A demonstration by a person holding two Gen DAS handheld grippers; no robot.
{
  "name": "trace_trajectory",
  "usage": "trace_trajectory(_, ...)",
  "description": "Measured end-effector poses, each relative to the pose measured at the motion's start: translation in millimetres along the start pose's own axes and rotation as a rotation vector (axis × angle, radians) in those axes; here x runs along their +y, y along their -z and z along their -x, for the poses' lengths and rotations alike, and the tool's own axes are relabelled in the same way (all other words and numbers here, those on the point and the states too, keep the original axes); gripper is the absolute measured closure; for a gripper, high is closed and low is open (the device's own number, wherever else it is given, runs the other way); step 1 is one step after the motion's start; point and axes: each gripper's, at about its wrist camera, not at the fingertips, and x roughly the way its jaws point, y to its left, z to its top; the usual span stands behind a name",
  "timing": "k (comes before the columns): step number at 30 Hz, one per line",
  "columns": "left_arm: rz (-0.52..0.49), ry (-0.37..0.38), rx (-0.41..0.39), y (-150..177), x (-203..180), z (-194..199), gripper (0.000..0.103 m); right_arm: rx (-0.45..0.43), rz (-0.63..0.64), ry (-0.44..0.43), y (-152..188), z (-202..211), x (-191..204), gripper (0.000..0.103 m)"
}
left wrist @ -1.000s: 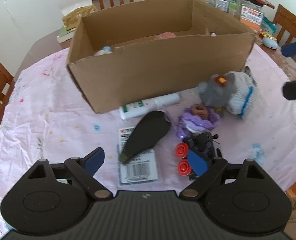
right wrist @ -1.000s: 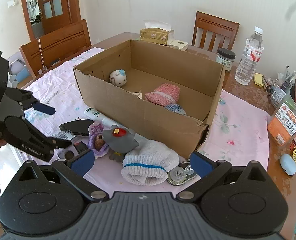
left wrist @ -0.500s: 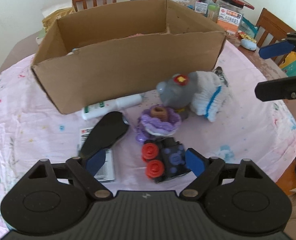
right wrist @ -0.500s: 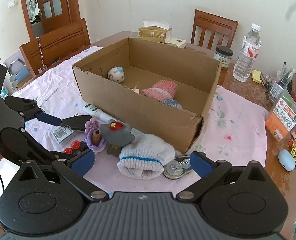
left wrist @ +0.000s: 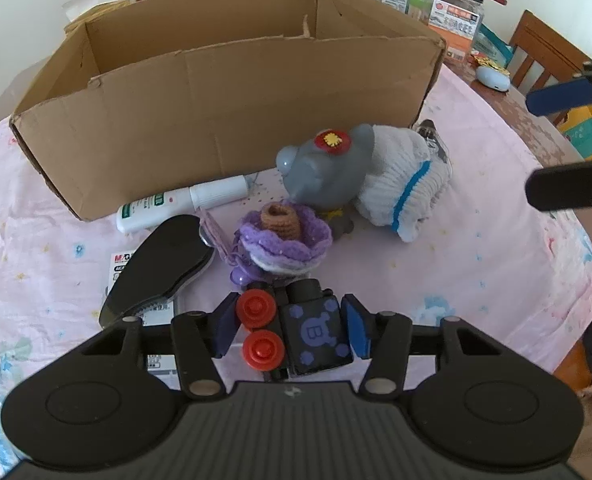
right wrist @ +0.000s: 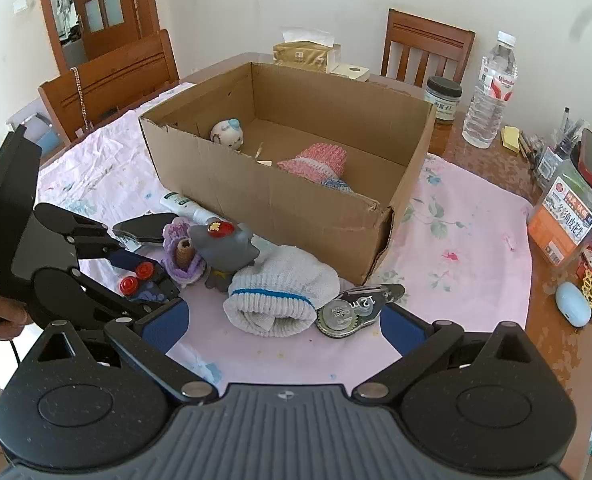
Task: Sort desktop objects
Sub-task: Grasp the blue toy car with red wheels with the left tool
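Your left gripper [left wrist: 289, 330] has just been closing its jaws, which now pinch the toy block [left wrist: 296, 330] between them on the tabletop [left wrist: 476, 248]. Your right gripper [right wrist: 281, 322] has its jaws spread, the sock [right wrist: 281, 294] just ahead.

a black toy block [left wrist: 316, 330] with purple spots and red wheels, a purple crochet flower [left wrist: 281, 238], a white sock [left wrist: 400, 184] striped blue.
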Motion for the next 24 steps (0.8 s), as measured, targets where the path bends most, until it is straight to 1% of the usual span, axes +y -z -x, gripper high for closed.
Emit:
trace_trajectory(3, -0.014, 0.003, 0.005, 4.3, 2.3, 4.0, 0.053, 0.004, 0.001, -0.002, -0.6, -1.7, -0.6, 0.000)
trace_trajectory(8, -0.007, -0.006, 0.017, 10.8, 11.0, 9.5, 0.054, 0.005, 0.003, -0.017, -3.0, -5.2, 1.0, 0.000)
trace_trajectory(10, -0.001, -0.001, 0.023, 13.9, 15.4, 12.0, 0.054, 0.005, 0.007, -0.027, -4.4, -6.9, 3.7, 0.000)
trace_trajectory(14, -0.024, 0.032, 0.036, 19.3, 17.9, 15.6, 0.054, 0.014, 0.027, -0.048, -6.7, -11.5, 11.6, 0.000)
trace_trajectory(19, -0.057, 0.069, 0.049, 26.3, 20.6, 21.5, 0.054, 0.032, 0.060, -0.097, -9.7, -19.9, 25.3, 0.000)
trace_trajectory(24, -0.088, 0.089, 0.058, 33.2, 24.7, 26.3, 0.054, 0.049, 0.088, -0.162, -13.9, -29.0, 42.1, 0.000)
